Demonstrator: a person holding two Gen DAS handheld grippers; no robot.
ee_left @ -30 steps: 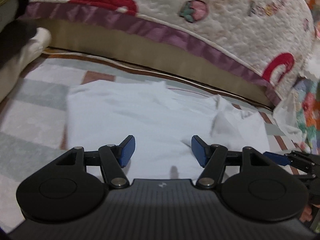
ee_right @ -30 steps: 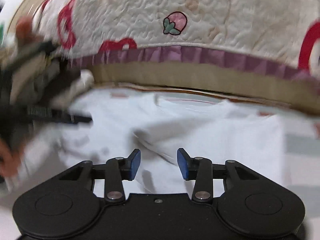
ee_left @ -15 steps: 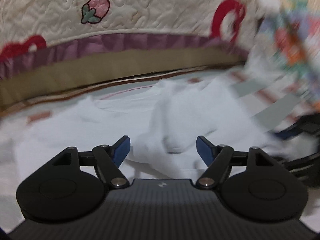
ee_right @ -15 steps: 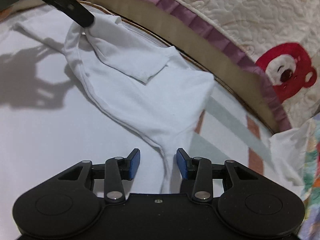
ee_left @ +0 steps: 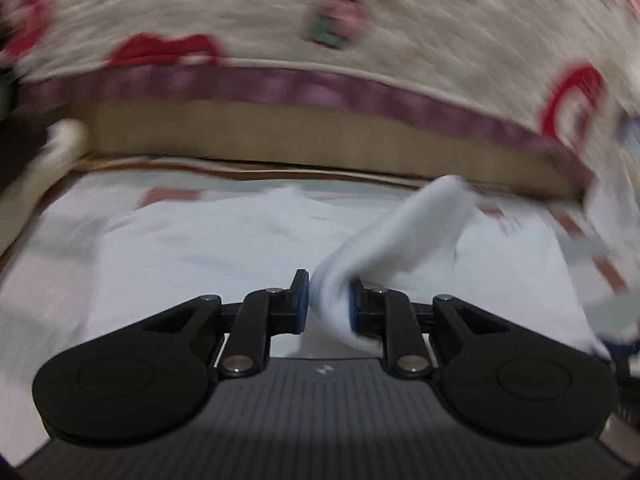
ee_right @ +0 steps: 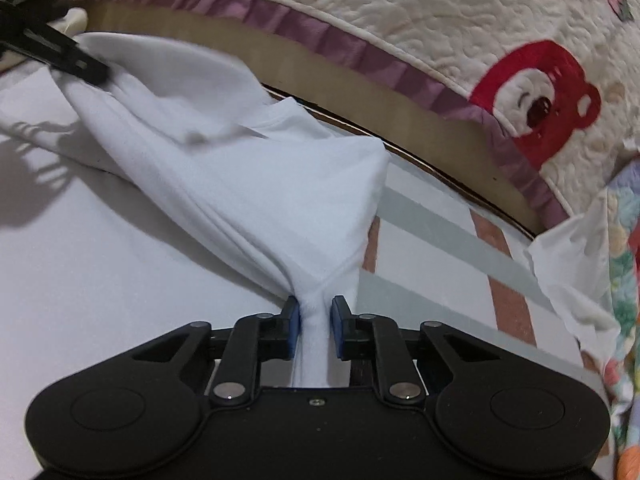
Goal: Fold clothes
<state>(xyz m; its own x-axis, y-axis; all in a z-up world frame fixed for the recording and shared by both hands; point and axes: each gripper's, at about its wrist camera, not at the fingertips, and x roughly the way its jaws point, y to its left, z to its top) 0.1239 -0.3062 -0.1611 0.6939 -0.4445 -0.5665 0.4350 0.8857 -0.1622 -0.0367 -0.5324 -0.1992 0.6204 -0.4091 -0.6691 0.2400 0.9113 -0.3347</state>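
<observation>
We are finding the fold only beginning: the left gripper point(ee_left: 329, 307) and right gripper point(ee_right: 314, 327) are each pinching the white cotton garment point(ee_right: 256, 184), lifting its edge off the striped bed sheet point(ee_right: 448, 236), most cloth lying unfolded.

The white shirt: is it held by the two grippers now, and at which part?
Yes. The right gripper pinches the white shirt at a bunched edge; the left gripper grips another gathered fold.

No readable words or numbers in my two views, quilt point(ee_right: 460, 40) bears only pictures, red bear face and strawberries, no lettering I can make out, small pale logo mark on my left gripper's point(ee_left: 329, 307) body, unreadable
</observation>
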